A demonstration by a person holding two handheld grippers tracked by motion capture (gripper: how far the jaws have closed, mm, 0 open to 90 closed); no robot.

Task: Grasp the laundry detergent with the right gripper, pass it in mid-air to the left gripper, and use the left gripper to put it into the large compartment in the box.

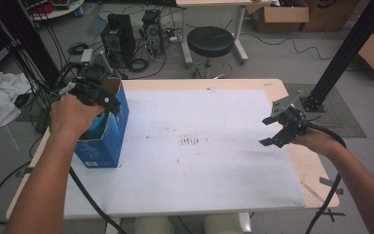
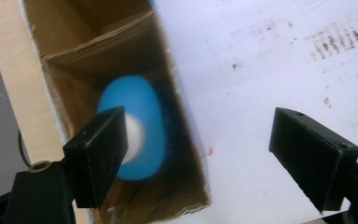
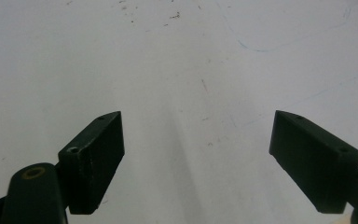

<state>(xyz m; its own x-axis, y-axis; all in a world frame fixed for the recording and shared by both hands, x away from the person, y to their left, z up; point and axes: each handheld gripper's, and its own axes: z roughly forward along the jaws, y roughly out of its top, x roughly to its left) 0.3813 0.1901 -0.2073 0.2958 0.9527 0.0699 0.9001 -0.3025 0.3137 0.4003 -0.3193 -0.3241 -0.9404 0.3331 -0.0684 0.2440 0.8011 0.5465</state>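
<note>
While the left gripper [image 2: 196, 158] hovers jaws wide over the blue box [image 1: 108, 141] with a blue thing [image 2: 140, 126] inside, right gripper [image 1: 283, 127] gapes empty above the white sheet [image 1: 199, 161].

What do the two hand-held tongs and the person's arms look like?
Both tongs, left and right, are black with two flat, wedge-shaped jaws. A thick black cable trails from each. The right carries a grey three-cornered plate. The forearms are bare, without sleeves.

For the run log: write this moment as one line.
left gripper: open, over open blue box | blue object: inside box | right gripper: open, above white sheet, holds nothing
</note>
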